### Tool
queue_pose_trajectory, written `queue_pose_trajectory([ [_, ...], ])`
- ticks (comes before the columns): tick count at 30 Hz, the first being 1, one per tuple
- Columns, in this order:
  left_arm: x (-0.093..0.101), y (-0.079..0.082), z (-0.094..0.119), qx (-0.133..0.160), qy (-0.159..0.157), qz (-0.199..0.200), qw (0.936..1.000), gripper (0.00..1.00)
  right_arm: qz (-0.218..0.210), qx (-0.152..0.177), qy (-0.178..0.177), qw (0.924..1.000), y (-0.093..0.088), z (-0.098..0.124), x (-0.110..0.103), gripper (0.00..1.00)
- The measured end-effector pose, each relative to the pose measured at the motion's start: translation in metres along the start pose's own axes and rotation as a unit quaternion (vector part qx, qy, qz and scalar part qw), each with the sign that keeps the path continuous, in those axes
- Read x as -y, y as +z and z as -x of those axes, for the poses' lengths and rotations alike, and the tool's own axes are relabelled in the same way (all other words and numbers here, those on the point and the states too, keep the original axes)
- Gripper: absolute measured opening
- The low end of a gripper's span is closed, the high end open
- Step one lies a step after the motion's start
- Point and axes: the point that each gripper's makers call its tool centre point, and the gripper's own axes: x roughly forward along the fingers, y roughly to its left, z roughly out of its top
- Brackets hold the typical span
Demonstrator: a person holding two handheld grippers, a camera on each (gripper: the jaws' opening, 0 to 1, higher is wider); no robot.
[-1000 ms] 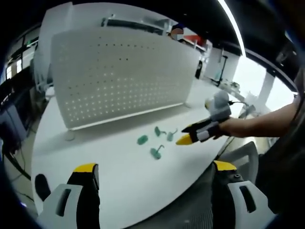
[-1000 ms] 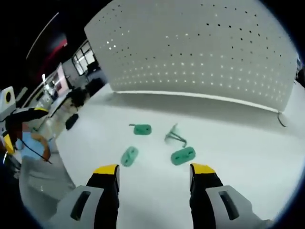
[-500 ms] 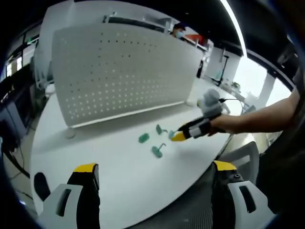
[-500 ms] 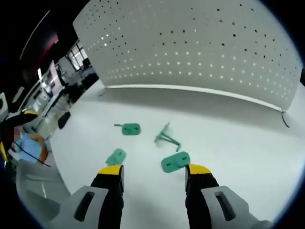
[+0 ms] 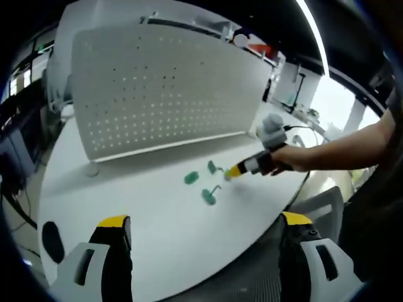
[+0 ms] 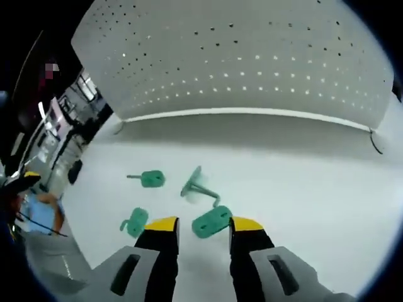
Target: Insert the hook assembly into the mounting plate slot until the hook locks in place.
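Mounting plate, the big white perforated panel (image 6: 252,56), stands upright across the top of your right gripper view and fills the upper left of your left gripper view (image 5: 164,88). It sits on the white table (image 6: 327,189), along the far edge. Four green hook pieces lie on the table in front of it. In the right gripper view, one oval green piece (image 6: 211,221) sits at lower centre, right between your right gripper's (image 6: 203,225) yellow tips, which stand narrowed on either side of it; whether they touch it, you cannot tell. Just above it lies a tilted piece with a bent stem (image 6: 199,184), another piece (image 6: 150,178) lies to its left, and one more (image 6: 133,221) at lower left. Your left gripper (image 5: 204,220) hangs wide apart at the bottom of its own view, holding nothing.
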Motion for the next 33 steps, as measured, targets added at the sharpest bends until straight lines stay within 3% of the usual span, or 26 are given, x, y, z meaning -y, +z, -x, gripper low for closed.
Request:
queue_pose_trajectory([
  [3,-0.001,0.003,-0.001,0.003,-0.001,0.000,1.0000,0.98,-0.032,-0.008,0.005,0.9995,0.001,-0.001,0.002,0.18],
  [14,0.000,0.004,-0.006,-0.001,-0.006,-0.002,1.0000,0.99,-0.040,-0.026,-0.010,0.9988,0.000,-0.002,0.010,0.07],
  [24,0.000,0.001,-0.007,-0.003,-0.006,0.001,1.0000,0.98,-0.044,-0.029,-0.007,0.9986,0.005,-0.002,0.007,0.01],
  [27,0.001,0.002,-0.007,-0.002,-0.007,0.002,1.0000,0.98,-0.021,-0.030,-0.012,0.9993,0.006,-0.002,0.007,0.00],
  [33,0.002,0.005,-0.006,0.002,-0.007,0.001,1.0000,0.98,-0.034,-0.030,-0.009,0.9989,0.005,-0.002,0.007,0.00],
])
